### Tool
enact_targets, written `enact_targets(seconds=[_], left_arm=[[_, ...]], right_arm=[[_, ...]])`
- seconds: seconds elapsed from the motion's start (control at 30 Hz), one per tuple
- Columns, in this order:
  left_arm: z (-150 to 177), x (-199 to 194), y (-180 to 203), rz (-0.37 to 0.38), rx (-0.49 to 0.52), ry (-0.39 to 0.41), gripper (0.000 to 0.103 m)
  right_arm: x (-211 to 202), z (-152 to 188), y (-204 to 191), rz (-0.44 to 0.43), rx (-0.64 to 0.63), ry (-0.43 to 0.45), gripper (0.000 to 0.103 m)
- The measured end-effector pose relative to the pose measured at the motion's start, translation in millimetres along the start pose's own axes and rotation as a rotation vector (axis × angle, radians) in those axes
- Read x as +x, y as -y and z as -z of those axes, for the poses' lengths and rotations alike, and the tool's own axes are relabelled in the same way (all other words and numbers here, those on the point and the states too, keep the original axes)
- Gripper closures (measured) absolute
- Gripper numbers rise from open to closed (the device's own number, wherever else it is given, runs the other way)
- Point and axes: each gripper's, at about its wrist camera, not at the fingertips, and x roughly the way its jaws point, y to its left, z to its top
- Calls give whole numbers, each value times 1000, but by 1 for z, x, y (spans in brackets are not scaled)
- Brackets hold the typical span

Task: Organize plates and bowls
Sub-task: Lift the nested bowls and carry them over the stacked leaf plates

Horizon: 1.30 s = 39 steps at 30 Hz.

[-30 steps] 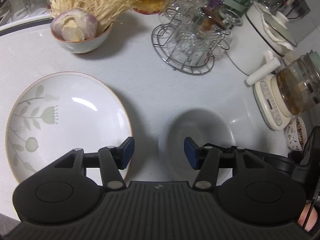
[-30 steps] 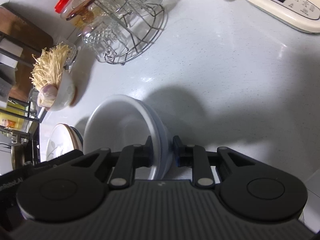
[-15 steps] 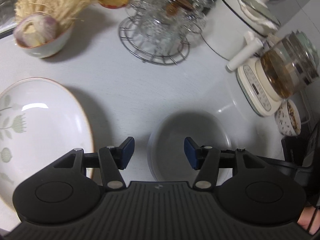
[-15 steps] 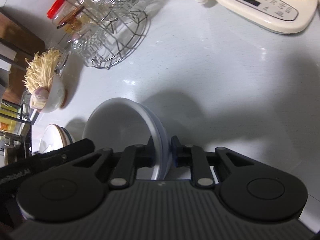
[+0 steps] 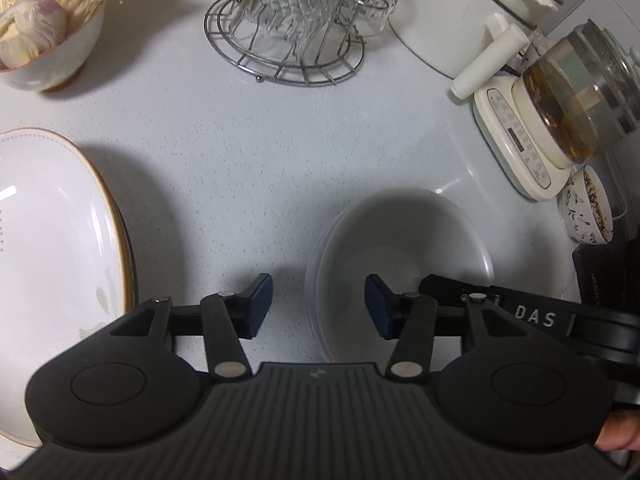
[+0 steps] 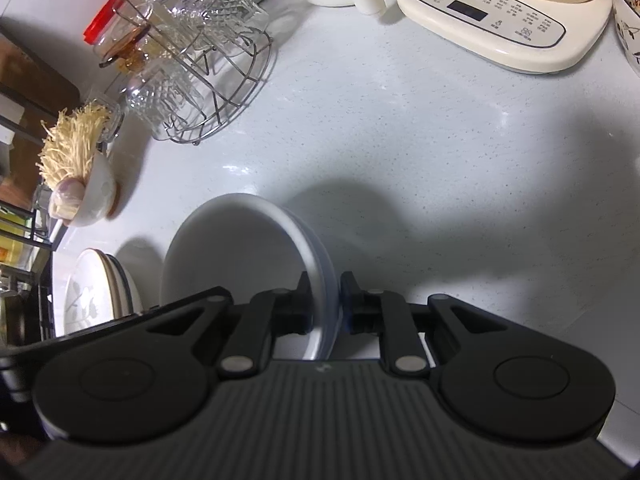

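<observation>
Your right gripper (image 6: 325,304) is pinched almost shut on the rim of the white bowl (image 6: 240,256). One finger is inside the bowl and one is outside, and both pads press on the rim. The bowl looks like more than one, stacked together; you can see thin edges along its side.

Your left gripper (image 5: 318,304) is about half open, and its jaws have just been closing a little. The near-left rim of the white bowl (image 5: 400,248) sits between its blue pads (image 5: 262,300), but the pads do not touch it.

The bowl sits on the white counter (image 5: 248,152). The flower plate (image 5: 52,264) lies to the left of the bowl, well apart. The wire rack of glasses (image 5: 296,28) stands behind the bowl. The kettle base (image 5: 516,140) is behind it to the right.
</observation>
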Motion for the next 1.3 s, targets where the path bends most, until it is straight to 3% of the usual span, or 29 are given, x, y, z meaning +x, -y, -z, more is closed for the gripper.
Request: enact_targets(seconds=[0.33, 0.47, 0.9, 1.3], left_arm=[[5, 11, -3, 17, 0, 0, 66], [5, 10, -1, 33, 9, -3, 79], [2, -15, 5, 44, 55, -21, 79], [-3, -73, 15, 58, 144, 27, 79]], right_arm=[[-1, 2, 0, 3, -9, 11, 86], [-1, 3, 0, 4, -18, 8, 86], [-26, 6, -8, -8, -8, 43, 86], [-72, 17, -38, -15, -29, 123, 85]])
